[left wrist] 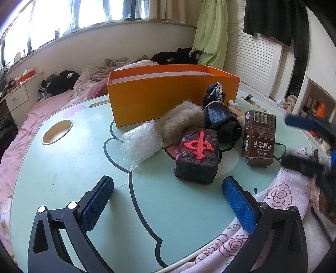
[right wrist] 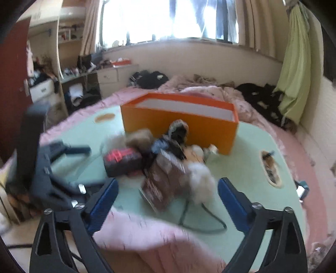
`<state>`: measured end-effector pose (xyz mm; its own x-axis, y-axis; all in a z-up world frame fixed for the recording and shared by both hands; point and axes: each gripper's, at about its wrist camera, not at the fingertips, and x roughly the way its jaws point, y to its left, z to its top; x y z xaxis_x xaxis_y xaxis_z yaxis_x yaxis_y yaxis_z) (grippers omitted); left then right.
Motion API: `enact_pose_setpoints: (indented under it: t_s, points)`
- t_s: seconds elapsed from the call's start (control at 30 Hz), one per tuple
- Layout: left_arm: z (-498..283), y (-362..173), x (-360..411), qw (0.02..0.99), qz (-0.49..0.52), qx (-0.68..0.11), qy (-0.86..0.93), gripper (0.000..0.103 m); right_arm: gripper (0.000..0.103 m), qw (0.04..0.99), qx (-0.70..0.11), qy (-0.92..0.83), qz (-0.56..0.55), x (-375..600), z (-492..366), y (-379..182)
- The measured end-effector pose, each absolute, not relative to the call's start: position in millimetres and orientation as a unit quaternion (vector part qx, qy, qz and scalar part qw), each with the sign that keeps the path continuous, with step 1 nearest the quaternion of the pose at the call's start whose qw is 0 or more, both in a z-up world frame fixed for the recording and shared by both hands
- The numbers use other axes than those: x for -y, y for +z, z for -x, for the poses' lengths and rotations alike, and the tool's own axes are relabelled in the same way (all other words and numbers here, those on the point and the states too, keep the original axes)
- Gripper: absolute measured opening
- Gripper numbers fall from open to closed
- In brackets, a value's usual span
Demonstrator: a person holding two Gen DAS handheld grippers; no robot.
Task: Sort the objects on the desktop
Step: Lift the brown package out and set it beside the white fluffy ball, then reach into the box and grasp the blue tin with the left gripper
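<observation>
Bright daylight floods through a wide window [right wrist: 168, 19] with beige curtains [right wrist: 258, 25] above a cream wall [left wrist: 126, 44], over a bed [left wrist: 42, 113] in pink sheets strewn with dark clothes [right wrist: 151, 78], beside white drawers [left wrist: 16, 98], a green cloth [left wrist: 212, 31] and a louvred wardrobe [left wrist: 252, 54].

Both tongs, left [left wrist: 168, 201] and right [right wrist: 167, 201], gape wide with nothing between them (blue pads facing inward).
</observation>
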<state>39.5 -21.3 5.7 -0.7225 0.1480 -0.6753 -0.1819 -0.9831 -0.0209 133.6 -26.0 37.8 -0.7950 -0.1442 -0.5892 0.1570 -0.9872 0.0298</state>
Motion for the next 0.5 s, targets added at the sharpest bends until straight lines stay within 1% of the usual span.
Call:
enact_pose_setpoints:
  t_s: [0.07, 0.1, 0.17, 0.4, 0.5]
  points:
    - [-39.1, 5.3, 21.9, 0.088, 0.363, -0.023, 0.927, 0.103, 0.100, 0.074, -0.028, -0.938, -0.338, 32.7, -129.8, 24.3]
    - [-38.6, 4.9, 23.0, 0.087, 0.364, -0.023, 0.927, 0.103, 0.100, 0.073, -0.021, -0.933, -0.352, 33.6, -124.4, 18.6]
    - [-37.9, 4.1, 24.5, 0.085, 0.366, -0.022, 0.927, 0.103, 0.103, 0.084, 0.025, -0.926, -0.368, 22.5, -116.3, 12.7]
    - [-38.8, 2.0, 30.4, 0.072, 0.366, -0.017, 0.928, 0.103, 0.103, 0.090, 0.016, -0.935, -0.343, 20.2, -119.1, 7.9]
    - [-42.7, 9.1, 35.0, 0.068, 0.355, -0.011, 0.932, 0.102, 0.103, 0.089, 0.018, -0.936, -0.340, 19.6, -120.0, 7.4]
